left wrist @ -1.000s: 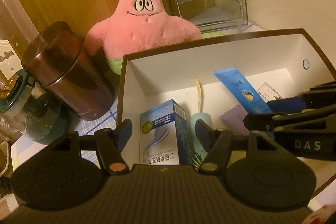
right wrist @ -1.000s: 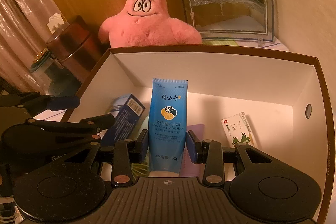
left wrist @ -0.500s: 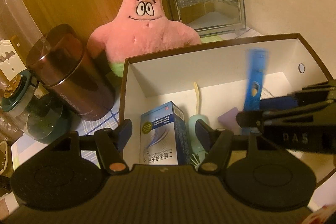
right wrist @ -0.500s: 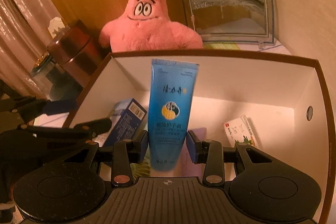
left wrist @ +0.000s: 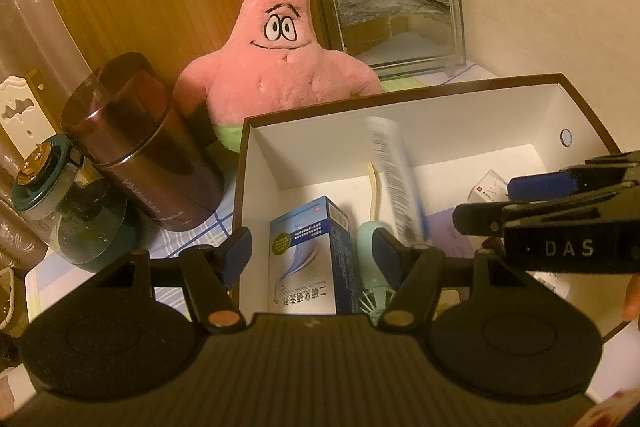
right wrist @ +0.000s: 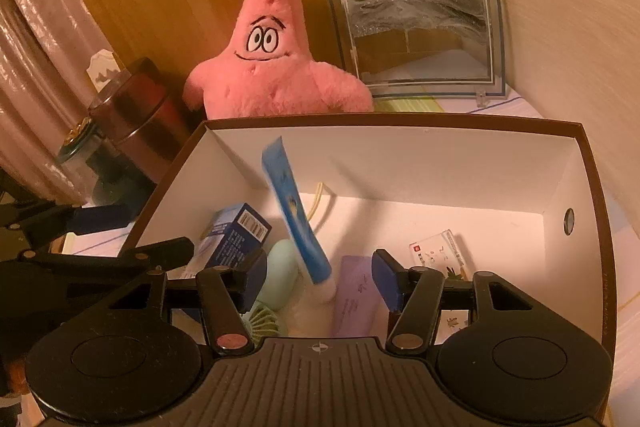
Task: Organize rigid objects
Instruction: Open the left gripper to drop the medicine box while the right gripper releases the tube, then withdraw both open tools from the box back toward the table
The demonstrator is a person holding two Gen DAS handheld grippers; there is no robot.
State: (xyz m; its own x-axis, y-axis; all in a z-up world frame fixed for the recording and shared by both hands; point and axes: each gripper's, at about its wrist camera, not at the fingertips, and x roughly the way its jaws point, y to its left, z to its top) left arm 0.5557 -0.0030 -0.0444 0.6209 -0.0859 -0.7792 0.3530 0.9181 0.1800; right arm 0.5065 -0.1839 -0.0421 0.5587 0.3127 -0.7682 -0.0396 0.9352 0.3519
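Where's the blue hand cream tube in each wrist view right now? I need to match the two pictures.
Left wrist: blue tube stands blurred at centre right inside the box, right of the blue carton.
Right wrist: the tube leans left at centre, cap down, free between the open right gripper fingers.
Shared landmark: the pink star plush behind the box.

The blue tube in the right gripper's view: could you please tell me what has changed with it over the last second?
The right gripper was shut on the blue tube and lifted it upright; now its jaws stand open and the blurred tube leans left, cap down, inside the box, let go. The left gripper stays open over the blue carton; the other contents have not moved.
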